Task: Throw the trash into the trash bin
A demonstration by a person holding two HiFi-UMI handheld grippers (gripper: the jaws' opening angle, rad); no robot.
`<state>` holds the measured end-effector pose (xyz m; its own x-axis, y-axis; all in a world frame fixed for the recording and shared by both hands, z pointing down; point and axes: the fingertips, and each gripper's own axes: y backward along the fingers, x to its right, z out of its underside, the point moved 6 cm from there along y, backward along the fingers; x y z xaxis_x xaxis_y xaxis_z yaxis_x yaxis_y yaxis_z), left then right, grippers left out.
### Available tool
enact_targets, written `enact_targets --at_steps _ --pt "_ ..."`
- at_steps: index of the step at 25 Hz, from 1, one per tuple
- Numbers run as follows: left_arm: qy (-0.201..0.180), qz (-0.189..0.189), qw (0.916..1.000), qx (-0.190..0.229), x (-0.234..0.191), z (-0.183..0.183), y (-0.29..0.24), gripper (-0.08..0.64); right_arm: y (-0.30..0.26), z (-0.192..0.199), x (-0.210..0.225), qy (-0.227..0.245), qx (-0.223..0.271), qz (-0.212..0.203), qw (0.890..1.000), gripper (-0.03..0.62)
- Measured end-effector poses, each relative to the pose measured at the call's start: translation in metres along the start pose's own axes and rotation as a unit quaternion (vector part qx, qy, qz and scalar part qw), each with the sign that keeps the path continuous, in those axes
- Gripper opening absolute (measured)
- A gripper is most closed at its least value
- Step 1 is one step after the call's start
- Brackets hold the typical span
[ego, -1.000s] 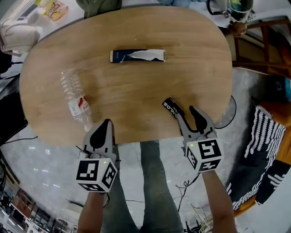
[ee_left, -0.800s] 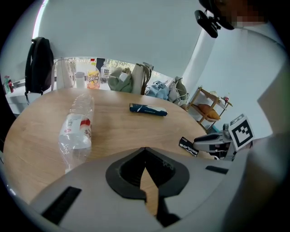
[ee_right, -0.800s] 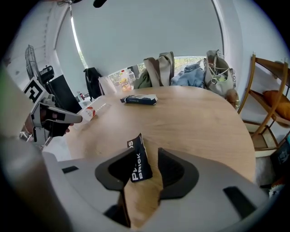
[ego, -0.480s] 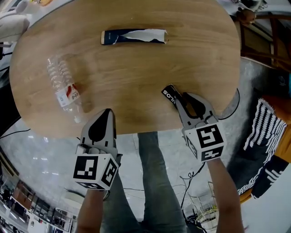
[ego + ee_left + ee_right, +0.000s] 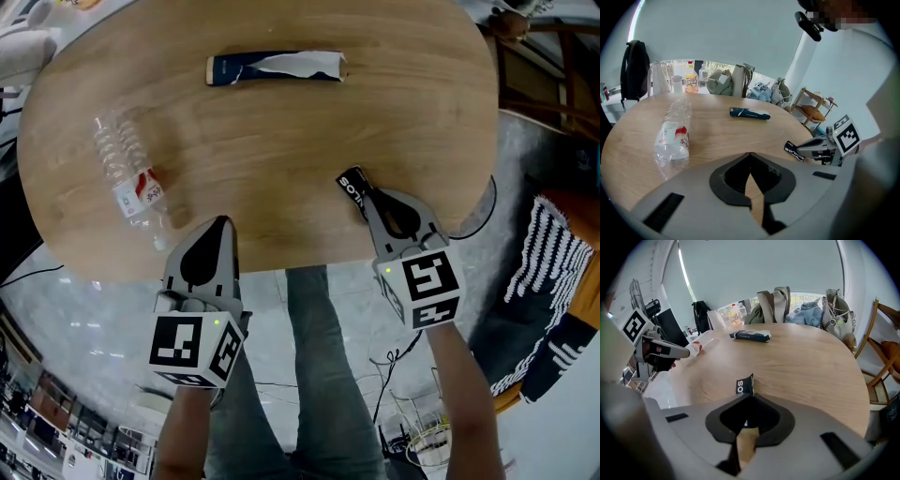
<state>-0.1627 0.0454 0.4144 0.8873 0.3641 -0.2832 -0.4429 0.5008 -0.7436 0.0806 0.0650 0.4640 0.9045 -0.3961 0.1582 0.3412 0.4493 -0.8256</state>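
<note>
A clear plastic bottle (image 5: pixel 127 178) with a red and white label lies on its side at the left of the oval wooden table (image 5: pixel 281 159), its narrower end toward the near edge. Just right of it, the left gripper (image 5: pixel 222 223) hangs over the table's near rim, apart from the bottle. Its own view shows its two fingers pressed together at the tips with nothing between them.

At the far side of the table, about the middle, a torn dark blue packet (image 5: pixel 275 68) lies flat with white showing along the tear. It is well apart from both grippers.

Further right, near the front edge, is a small black wrapper (image 5: pixel 354 190) with white letters. The right gripper (image 5: pixel 368 201) points down at it from the near side. Its jaws have just been closing, and its own view shows them pinching the wrapper's near end, while the lettered end sticks out past the tips. I cannot tell whether the wrapper still touches the table.

On the floor at the far right lies a black and white striped cloth (image 5: pixel 539 272), below a wooden chair (image 5: pixel 548 80).
</note>
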Motion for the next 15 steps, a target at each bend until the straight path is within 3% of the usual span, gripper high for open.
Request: enact_targets --at_steps 7,15 --pt "-0.009 0.007 0.9999 0.000 0.003 -0.004 0.000 0.011 0.006 -0.001 -0.001 -0.031 0.007 -0.002 0.999 0.017" --pt "-0.035 0.025 0.9991 -0.002 0.022 -0.018 -0.004 0.011 0.036 -0.001 0.012 -0.083 0.040 0.024 0.995 0.015"
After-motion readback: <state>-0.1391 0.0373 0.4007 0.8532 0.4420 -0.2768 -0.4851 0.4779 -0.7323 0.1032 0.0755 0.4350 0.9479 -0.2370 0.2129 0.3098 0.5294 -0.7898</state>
